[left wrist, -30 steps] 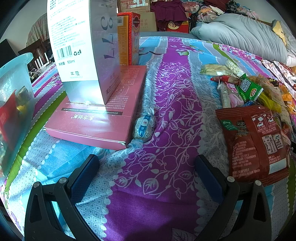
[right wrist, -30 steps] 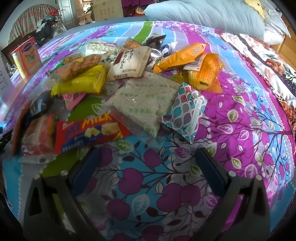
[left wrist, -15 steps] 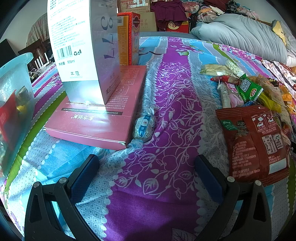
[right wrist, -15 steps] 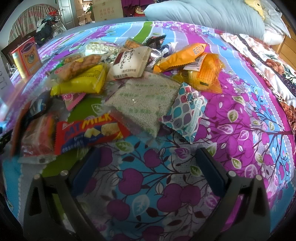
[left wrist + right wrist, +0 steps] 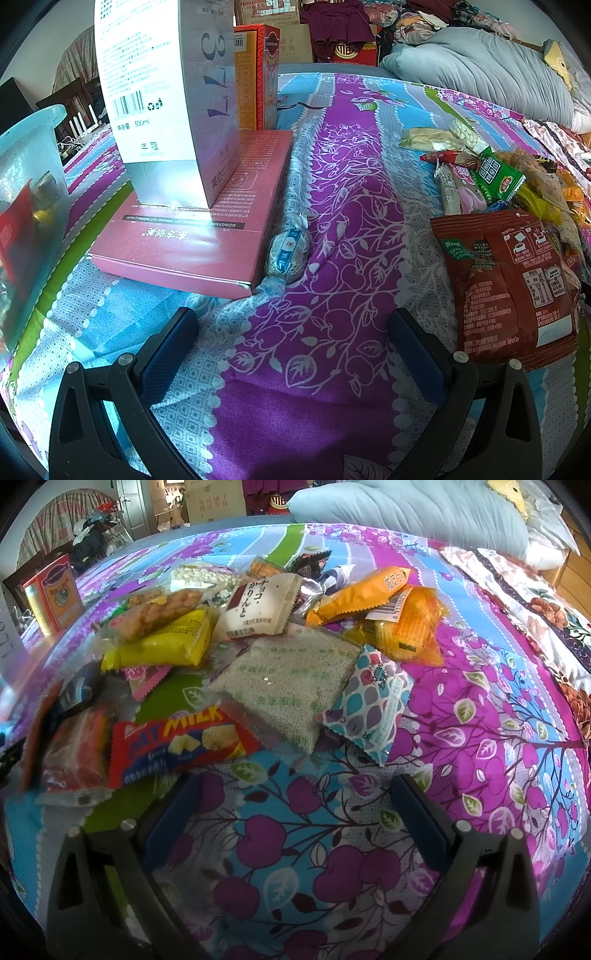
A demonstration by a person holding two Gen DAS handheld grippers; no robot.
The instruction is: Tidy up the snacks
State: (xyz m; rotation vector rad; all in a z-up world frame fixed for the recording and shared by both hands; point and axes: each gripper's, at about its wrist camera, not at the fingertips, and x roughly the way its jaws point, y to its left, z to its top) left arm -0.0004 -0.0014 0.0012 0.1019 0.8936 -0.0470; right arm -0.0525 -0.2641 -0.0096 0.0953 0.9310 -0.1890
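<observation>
Tools unchanged since the earlier frames: the left tool (image 5: 291,325) hovers low over the bed (image 5: 332,369), fingers spread and empty, as does the right tool (image 5: 295,794). Just beyond the left one, a wrapped candy (image 5: 287,251) touches a pink box (image 5: 207,221); a red-brown packet (image 5: 506,284) lies right. Ahead of the right tool sits the snack pile (image 5: 280,686), a red oat-milk bar (image 5: 177,742) nearest.

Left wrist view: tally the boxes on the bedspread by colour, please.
white box: 1
orange box: 1
pink box: 1
Total: 3
</observation>
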